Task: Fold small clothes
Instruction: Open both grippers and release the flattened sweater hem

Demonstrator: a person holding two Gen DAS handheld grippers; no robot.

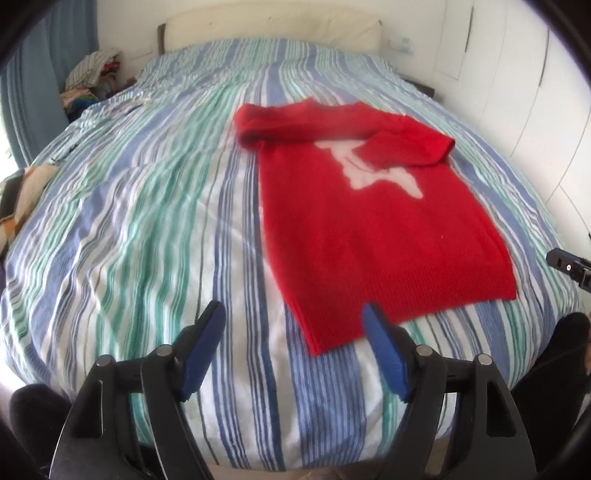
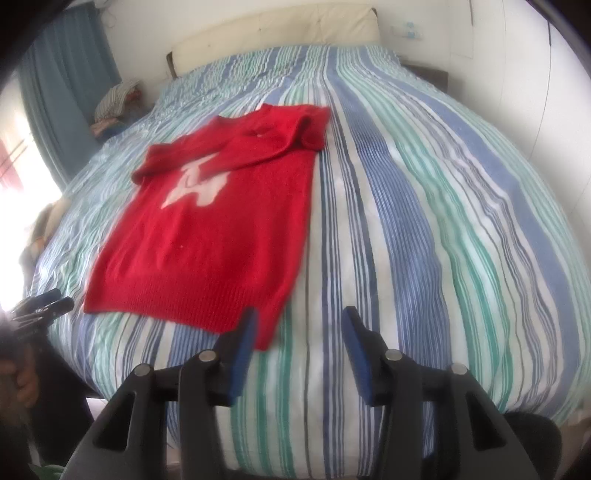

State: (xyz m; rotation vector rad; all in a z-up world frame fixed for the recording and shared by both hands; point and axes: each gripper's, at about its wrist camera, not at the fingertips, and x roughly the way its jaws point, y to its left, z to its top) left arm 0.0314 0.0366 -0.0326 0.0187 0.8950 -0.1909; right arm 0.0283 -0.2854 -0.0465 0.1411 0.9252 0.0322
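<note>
Lying flat on the striped duvet (image 1: 155, 229), the red sweater (image 1: 369, 229) has its ribbed hem nearest the tools & both sleeves already folded in across the chest, over part of the white motif (image 1: 369, 170). It sits mid-bed, well short of the headboard (image 1: 273, 33).

Left tool (image 1: 293, 328) hangs spread wide, empty, near the hem's left corner; its right finger overlaps the hem edge in view, contact unclear. Right tool (image 2: 299, 332) likewise spread & holding nothing, by the hem's right corner.

Risks, as I judge them:
- Next move is prob. pinching both hem corners & carrying them up to the collar. Soft duvet gives under pressure, so a tool may grab bedding w/ the knit, or only the top layer.
- Uneven lift L vs R = skewed fold.
- Dragging the hem could pull the tucked sleeves loose, esp. the bunched one at the collar.
- Knit is stretchy; a shallow pinch may slip out mid-carry.

Clothes pile (image 1: 92, 77) beside the bed at far left is well apart, no interference.
</note>
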